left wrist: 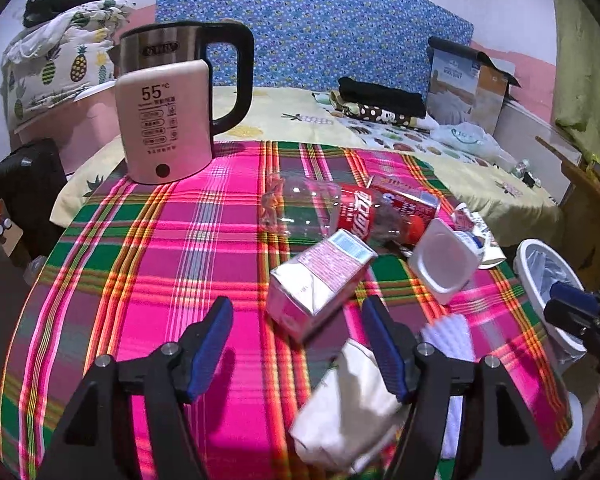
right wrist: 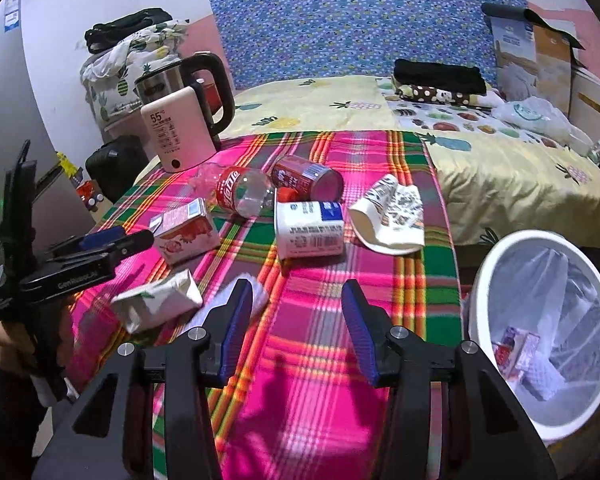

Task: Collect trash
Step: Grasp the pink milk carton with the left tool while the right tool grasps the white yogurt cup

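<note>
Trash lies on a plaid pink cloth [right wrist: 324, 320]: a pink carton [left wrist: 320, 276] [right wrist: 186, 230], a crumpled white carton [left wrist: 352, 404] [right wrist: 156, 300], a clear cola bottle [left wrist: 332, 212] [right wrist: 240, 192], a red can [right wrist: 306, 178], a white yoghurt cup [right wrist: 310, 232] [left wrist: 444, 260] and a flattened paper cup [right wrist: 392, 216]. My left gripper [left wrist: 298, 348] is open just above the cloth, in front of the pink carton, with the white carton under its right finger. My right gripper [right wrist: 296, 332] is open and empty above the cloth. A white bin [right wrist: 548, 320] [left wrist: 548, 280] with a clear liner stands right of the table and holds some trash.
A pink and steel kettle [left wrist: 164, 120] [right wrist: 180, 136] stands at the table's far left corner. A bed with a yellow sheet [right wrist: 500, 168] and folded clothes lies behind the table. A black case [left wrist: 28, 184] stands on the floor at left.
</note>
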`<state>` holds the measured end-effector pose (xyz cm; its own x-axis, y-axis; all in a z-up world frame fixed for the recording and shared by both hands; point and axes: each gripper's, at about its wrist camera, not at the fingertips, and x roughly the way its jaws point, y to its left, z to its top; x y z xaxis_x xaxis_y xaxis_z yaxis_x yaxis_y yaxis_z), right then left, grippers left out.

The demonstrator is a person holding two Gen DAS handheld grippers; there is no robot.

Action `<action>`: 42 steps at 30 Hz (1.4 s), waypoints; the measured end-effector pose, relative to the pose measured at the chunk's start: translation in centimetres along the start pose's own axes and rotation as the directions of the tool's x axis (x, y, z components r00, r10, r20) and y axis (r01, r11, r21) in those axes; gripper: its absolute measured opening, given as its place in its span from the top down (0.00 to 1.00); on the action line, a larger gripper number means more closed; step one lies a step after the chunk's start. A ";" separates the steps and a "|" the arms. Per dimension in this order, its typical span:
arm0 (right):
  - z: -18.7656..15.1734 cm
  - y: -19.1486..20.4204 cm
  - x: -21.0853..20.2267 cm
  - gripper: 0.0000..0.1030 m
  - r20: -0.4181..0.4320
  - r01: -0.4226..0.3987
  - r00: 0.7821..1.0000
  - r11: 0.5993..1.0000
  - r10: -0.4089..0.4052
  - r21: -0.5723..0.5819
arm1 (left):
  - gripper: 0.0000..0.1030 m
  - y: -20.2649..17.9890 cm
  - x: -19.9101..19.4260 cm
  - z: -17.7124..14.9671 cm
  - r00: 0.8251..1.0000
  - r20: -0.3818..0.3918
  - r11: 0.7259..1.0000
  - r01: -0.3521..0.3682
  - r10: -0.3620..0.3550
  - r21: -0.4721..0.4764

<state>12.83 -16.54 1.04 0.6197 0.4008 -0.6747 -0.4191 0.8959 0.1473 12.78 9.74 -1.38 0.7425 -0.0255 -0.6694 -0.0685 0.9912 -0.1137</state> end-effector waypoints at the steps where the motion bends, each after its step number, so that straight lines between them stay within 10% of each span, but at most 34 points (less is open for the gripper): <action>1: 0.2 0.2 0.3 0.53 -0.001 0.001 1.000 1.000 -0.001 -0.003 | 0.33 0.1 0.5 0.1 1.000 -0.009 1.000 0.005 -0.005 0.008; 20: 2.5 1.9 5.2 0.60 -0.026 0.121 0.992 0.990 -0.123 -0.077 | 0.44 -0.4 4.9 0.5 0.994 -0.108 0.999 0.032 -0.029 0.034; 29: 2.7 2.0 5.5 0.93 -0.037 0.183 0.982 0.977 -0.188 -0.105 | 0.45 -0.3 3.9 0.5 0.996 -0.093 1.000 0.019 -0.019 -0.003; 42: 2.4 1.4 1.9 0.93 0.022 0.129 0.992 0.990 -0.128 -0.062 | 0.45 -1.1 0.0 1.2 1.000 -0.012 1.000 0.010 -0.010 -0.012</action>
<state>15.03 -14.08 1.66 0.6829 0.2869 -0.6718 -0.3758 0.9266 0.0137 13.66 8.80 -0.33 0.7353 -0.0366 -0.6768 -0.0692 0.9893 -0.1288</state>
